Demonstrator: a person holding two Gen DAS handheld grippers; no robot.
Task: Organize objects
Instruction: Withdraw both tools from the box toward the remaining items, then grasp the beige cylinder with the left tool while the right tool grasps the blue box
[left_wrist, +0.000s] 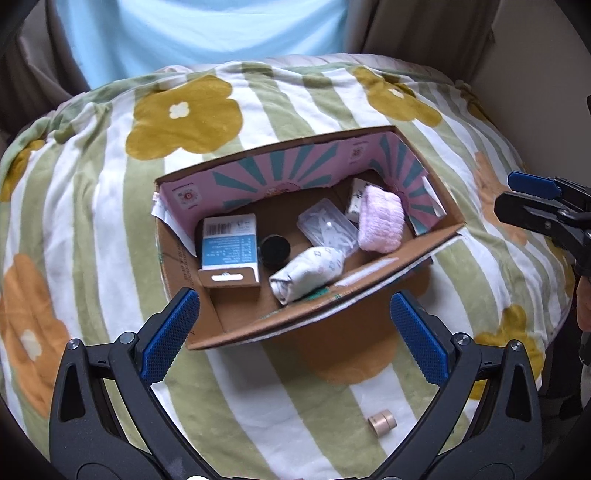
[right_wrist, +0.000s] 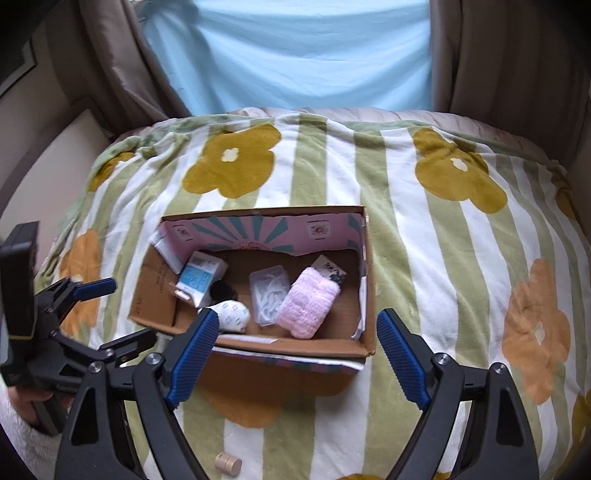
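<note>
Left wrist view: both claws, left (left_wrist: 293, 336) and right (right_wrist: 293, 356), spread empty; the small roll (left_wrist: 381, 424), lower centre on the blanket (left_wrist: 92, 206), could get overlooked outside the box (left_wrist: 332, 325).

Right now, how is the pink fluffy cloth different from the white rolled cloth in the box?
The pink cloth is plain and fuzzy; the white cloth looks smoother and has small printed shapes. The pink cloth lies toward the right side of the box; the white cloth lies by the near wall. Both are soft bundles inside it.
</note>
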